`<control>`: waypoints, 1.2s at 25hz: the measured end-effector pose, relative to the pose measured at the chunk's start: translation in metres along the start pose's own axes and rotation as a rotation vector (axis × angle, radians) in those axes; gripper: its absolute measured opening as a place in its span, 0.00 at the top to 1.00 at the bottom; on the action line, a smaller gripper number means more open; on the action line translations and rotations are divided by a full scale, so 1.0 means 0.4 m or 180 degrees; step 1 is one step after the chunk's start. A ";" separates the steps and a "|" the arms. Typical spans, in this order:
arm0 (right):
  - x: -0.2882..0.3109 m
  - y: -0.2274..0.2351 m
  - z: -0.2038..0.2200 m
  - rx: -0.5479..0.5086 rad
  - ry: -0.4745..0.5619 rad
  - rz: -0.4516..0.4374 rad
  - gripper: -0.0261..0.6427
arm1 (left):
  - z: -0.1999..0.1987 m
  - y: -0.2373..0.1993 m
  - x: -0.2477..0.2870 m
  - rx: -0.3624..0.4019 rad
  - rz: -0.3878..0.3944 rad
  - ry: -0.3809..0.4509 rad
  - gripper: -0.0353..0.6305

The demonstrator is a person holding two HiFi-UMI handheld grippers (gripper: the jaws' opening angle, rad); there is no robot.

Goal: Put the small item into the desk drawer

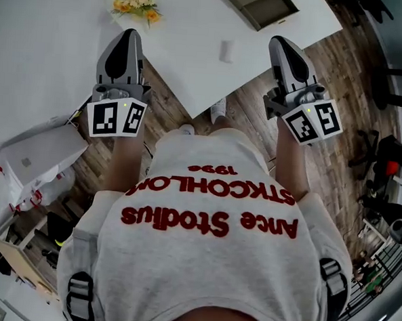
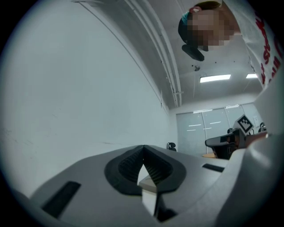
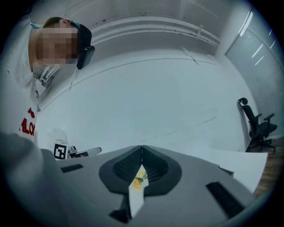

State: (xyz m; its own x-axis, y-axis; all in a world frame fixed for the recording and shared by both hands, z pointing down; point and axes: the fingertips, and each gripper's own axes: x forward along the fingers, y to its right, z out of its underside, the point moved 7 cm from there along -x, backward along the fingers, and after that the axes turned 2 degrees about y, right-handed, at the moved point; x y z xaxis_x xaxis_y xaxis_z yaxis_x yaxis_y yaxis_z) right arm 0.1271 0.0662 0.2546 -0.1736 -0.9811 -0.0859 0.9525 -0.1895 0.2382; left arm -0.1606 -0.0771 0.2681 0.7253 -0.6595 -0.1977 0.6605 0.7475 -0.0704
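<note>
A person in a pale T-shirt [image 1: 205, 211] with red lettering is standing at the near corner of a white desk [image 1: 59, 39], holding 2 grippers out in front. The left gripper [image 1: 129, 40] is hovering over the desk's left near edge, its jaws pressed together with nothing between them. The right gripper [image 1: 281, 47] is hanging at the right near edge — likewise clenched and empty. The small item [image 1: 226, 51], a white block, is lying on the desktop between the 2 grippers, close to the right near edge and apart from both. A bunch of yellow flowers [image 1: 136, 2] is sitting farther in, beyond the left gripper. At the desk's far edge an open, box-like compartment [image 1: 254, 5] is showing — whether it is the drawer cannot be told. A wood floor [image 1: 314, 82] is showing beside the desk.
</note>
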 end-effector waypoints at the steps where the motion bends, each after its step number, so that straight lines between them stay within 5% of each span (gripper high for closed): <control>1: 0.016 0.018 -0.003 0.0004 -0.0001 -0.0031 0.95 | 0.005 0.001 0.015 0.0003 -0.0022 -0.0004 0.94; 14: 0.171 0.171 0.017 0.0195 -0.0209 -0.0599 0.95 | 0.054 0.031 0.096 0.0082 -0.0505 -0.0063 0.94; 26: 0.299 0.209 0.031 0.0228 -0.0373 -0.1350 0.95 | 0.059 0.054 0.077 0.0234 -0.1259 0.0004 0.94; 30: 0.327 0.206 0.031 0.0259 -0.0365 -0.1447 0.95 | 0.054 0.071 0.072 0.0307 -0.1324 -0.0022 0.94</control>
State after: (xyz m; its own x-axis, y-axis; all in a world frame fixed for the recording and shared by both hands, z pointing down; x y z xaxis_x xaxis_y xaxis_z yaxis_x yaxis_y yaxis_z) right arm 0.1799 -0.0783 0.2749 -0.5992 -0.7952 -0.0927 0.7517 -0.5987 0.2767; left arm -0.1168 -0.0768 0.2814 0.3943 -0.9040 -0.1652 0.9120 0.4071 -0.0508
